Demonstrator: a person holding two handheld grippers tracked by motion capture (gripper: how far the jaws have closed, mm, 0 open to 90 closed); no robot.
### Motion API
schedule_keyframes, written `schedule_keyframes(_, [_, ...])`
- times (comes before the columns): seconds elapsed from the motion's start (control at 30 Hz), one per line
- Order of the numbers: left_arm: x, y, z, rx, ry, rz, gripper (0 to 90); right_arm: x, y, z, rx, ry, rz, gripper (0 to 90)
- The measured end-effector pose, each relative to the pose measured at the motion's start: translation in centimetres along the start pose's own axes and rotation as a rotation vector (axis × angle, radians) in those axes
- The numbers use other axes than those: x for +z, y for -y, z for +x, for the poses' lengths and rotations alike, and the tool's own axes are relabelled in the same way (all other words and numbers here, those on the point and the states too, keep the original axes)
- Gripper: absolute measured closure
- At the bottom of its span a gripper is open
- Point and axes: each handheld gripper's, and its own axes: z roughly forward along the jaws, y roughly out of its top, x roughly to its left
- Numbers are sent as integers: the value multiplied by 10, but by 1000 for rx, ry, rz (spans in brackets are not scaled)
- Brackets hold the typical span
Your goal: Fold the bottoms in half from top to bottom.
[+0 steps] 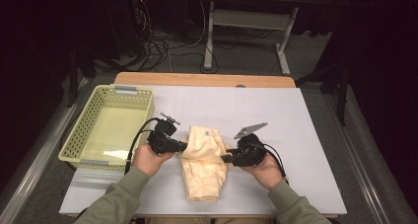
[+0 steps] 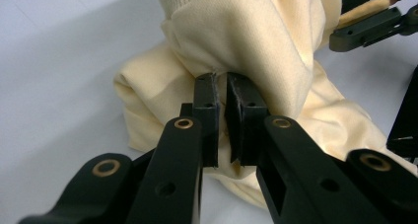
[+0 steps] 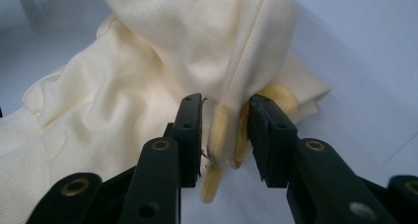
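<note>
Partly bunched, the cream garment (image 1: 203,162) hides its own shape; its long axis runs toward the person. Left gripper (image 1: 183,146) pinches its edge nearly closed. Right gripper (image 1: 225,159) stands partly open, a fold loose between its jaws.

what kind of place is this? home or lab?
Likely a lab or recording room: a white-covered table under a fixed camera, loose cables on the floor, a bare desk frame behind, and dark surroundings.

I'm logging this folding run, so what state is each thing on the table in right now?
Cream garment: bunched and partly folded, lying on the white table cover.
Left gripper: shut on the garment's edge.
Right gripper: jaws parted, a fold of cloth between them, pads not pressing.
Yellow basket: upright, apart from the garment; its far half looks bare.
</note>
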Motion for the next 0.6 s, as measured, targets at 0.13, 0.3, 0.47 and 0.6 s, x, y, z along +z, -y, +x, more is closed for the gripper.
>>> schedule_keyframes(0.13, [0,6,-3,10,3,-6,812,0,2,3,-8,-6,2,676])
schedule_keyframes(0.3, [0,11,-4,11,11,-14,812,-3,4,4,-7,-20,-6,870])
schedule_keyframes(0.47, [0,13,-3,15,10,-16,812,-8,1,6,-9,-2,-33,900])
schedule_keyframes(0.6, [0,13,-4,17,6,-20,812,-16,-3,4,12,-2,-67,900])
